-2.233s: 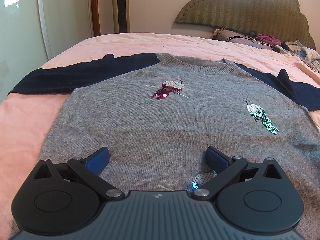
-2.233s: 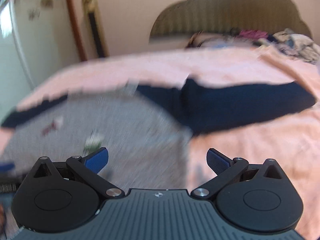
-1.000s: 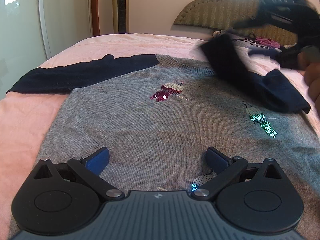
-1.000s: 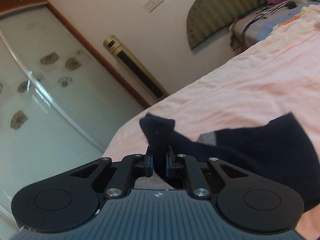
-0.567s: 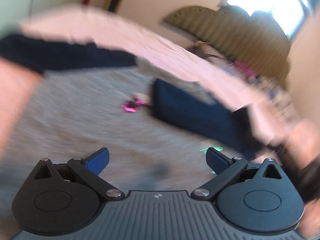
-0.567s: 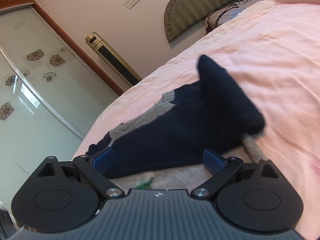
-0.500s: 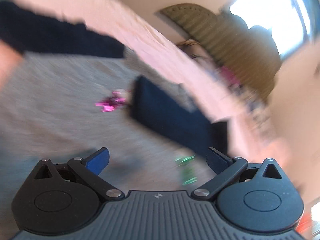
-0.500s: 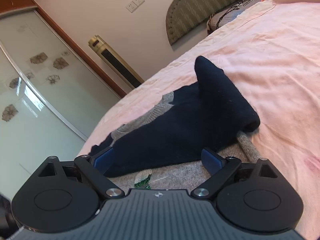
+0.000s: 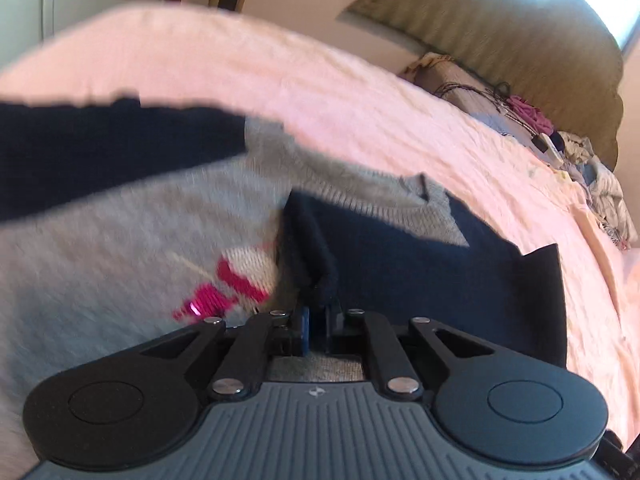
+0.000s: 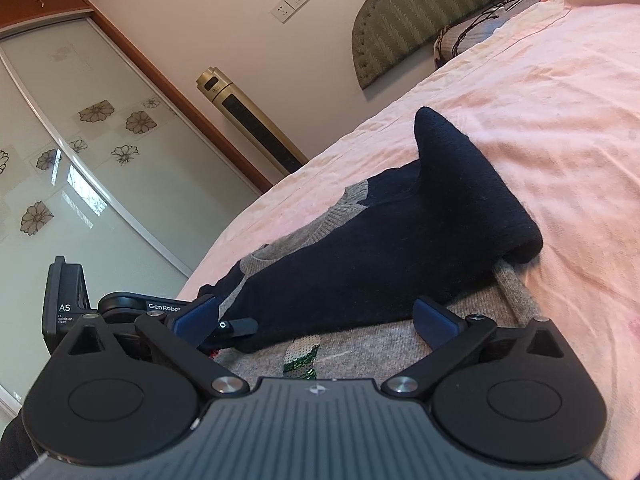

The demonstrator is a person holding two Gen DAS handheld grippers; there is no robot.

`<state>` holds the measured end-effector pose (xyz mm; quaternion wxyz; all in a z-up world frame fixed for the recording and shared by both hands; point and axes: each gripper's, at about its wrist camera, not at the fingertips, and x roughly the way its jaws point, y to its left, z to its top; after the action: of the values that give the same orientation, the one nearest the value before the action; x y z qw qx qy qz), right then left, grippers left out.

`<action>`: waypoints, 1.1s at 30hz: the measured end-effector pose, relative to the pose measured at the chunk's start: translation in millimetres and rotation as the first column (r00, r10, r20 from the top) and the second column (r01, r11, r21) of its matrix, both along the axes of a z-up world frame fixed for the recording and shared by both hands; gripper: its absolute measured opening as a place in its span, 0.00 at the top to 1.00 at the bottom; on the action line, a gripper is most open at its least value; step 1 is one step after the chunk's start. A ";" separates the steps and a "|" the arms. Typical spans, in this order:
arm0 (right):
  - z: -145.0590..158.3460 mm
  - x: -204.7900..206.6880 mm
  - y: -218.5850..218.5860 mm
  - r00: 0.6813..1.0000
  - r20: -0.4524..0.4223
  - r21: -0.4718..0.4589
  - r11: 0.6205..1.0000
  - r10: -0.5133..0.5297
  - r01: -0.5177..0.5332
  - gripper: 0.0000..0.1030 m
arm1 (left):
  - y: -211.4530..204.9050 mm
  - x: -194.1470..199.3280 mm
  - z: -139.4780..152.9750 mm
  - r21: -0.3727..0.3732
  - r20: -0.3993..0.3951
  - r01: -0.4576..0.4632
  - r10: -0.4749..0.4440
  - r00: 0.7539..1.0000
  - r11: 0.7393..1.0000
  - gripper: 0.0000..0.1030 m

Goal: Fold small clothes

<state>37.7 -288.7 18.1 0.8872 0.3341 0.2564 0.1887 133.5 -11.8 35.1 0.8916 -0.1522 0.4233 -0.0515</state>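
Observation:
A small grey sweater [image 9: 120, 240] with navy sleeves and sequin patches lies flat on the pink bed [image 9: 360, 112]. Its right navy sleeve [image 9: 420, 276] is folded across the chest. My left gripper [image 9: 318, 322] is shut on the cuff end of that folded sleeve. The other navy sleeve [image 9: 100, 152] lies stretched out to the left. In the right wrist view the folded sleeve [image 10: 400, 248] lies over the grey body [image 10: 380, 352]. My right gripper [image 10: 316, 316] is open and empty just in front of it, and the left gripper [image 10: 224, 326] shows at its far end.
A padded headboard [image 9: 500, 40] and a pile of clothes and cables [image 9: 580, 168] are at the far end of the bed. A tower fan [image 10: 256, 124] and a sliding glass wardrobe door [image 10: 80, 184] stand past the bed's left side.
My right gripper carried the right sleeve over the chest, let go and opened. My left gripper moved forward from the hem and closed on that sleeve's cuff.

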 end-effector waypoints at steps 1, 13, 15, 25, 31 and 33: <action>0.0 -0.8 -0.4 1.000 0.003 -0.001 1.000 0.000 0.000 0.00 | 5.4 -8.5 11.6 0.002 0.044 -0.002 0.002 0.999 1.000 0.94; 15.9 -8.6 30.4 0.995 0.042 -0.185 0.979 0.094 -0.085 0.00 | 61.2 -50.4 -8.6 0.172 0.078 -0.131 0.119 0.990 0.976 0.83; 30.8 -15.8 37.4 0.983 0.058 -0.196 0.968 0.173 -0.158 0.00 | 64.5 -63.2 0.9 0.195 0.113 -0.176 0.156 0.981 0.965 0.64; 57.8 133.7 -11.7 0.998 -0.056 -0.414 0.910 -0.035 0.009 0.05 | 60.6 -78.0 -12.5 0.165 0.310 -0.114 0.059 0.949 0.980 0.32; 18.2 172.9 -25.4 0.973 -0.227 -0.257 0.961 0.045 -0.105 0.39 | 76.6 -68.5 -29.6 0.066 0.245 -0.148 0.127 0.961 0.987 0.32; 13.8 170.6 -20.9 0.968 -0.240 -0.274 0.951 0.075 -0.141 0.88 | 77.6 -69.2 -31.2 0.055 0.251 -0.150 0.132 0.959 0.987 0.30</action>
<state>208.3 -309.6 31.9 0.8795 0.2056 0.3989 0.1583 64.3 65.8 4.0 0.9437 -0.1416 0.2988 0.0094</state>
